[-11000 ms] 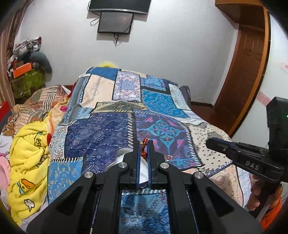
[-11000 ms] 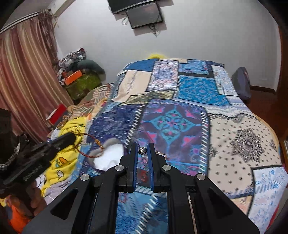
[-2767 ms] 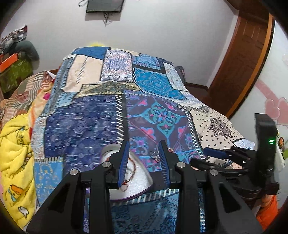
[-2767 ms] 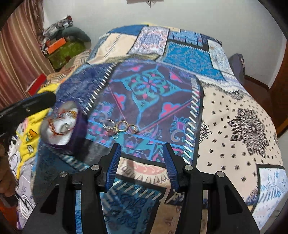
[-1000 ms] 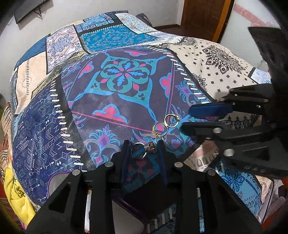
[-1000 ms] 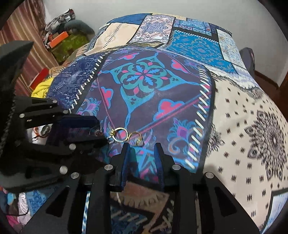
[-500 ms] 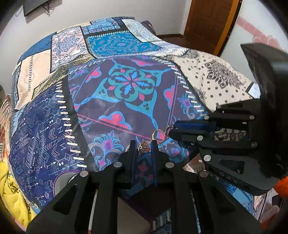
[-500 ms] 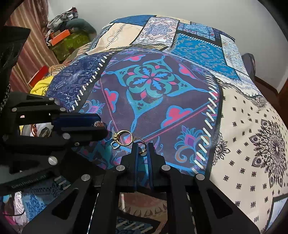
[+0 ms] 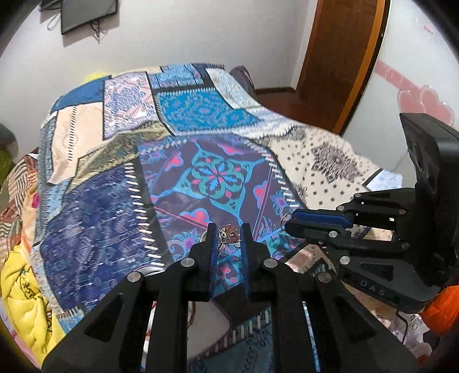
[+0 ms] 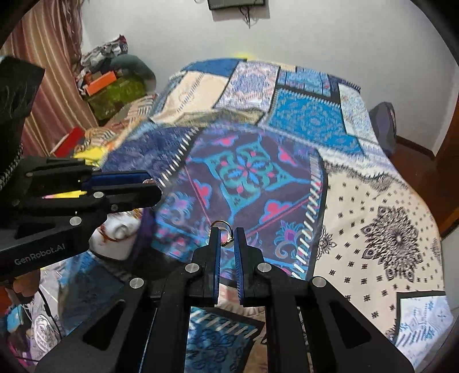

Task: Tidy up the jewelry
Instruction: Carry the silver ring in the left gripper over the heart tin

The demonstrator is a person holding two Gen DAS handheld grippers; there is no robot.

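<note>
My left gripper (image 9: 228, 229) is shut on a silver ring with a pink-orange stone (image 9: 228, 231), held above the patchwork bedspread (image 9: 120, 183). My right gripper (image 10: 226, 232) is shut on a thin gold ring (image 10: 225, 226), also lifted off the bedspread (image 10: 258, 172). The right gripper also shows in the left wrist view (image 9: 289, 221), close to the right of the left one. The left gripper shows in the right wrist view (image 10: 155, 189), over the white jewelry dish (image 10: 120, 232) with a red bracelet. The dish's rim (image 9: 149, 269) shows under the left fingers.
A yellow blanket (image 9: 25, 292) and piled clothes lie on the bed's left side. A wooden door (image 9: 341, 54) stands at the right. A curtain (image 10: 48, 57) and clutter (image 10: 109, 83) fill the far left corner. A monitor (image 9: 86, 13) hangs on the wall.
Both grippers have lifted up from the bedspread, each carrying a ring. The views now tilt up toward the far wall. The third ring is out of sight.
</note>
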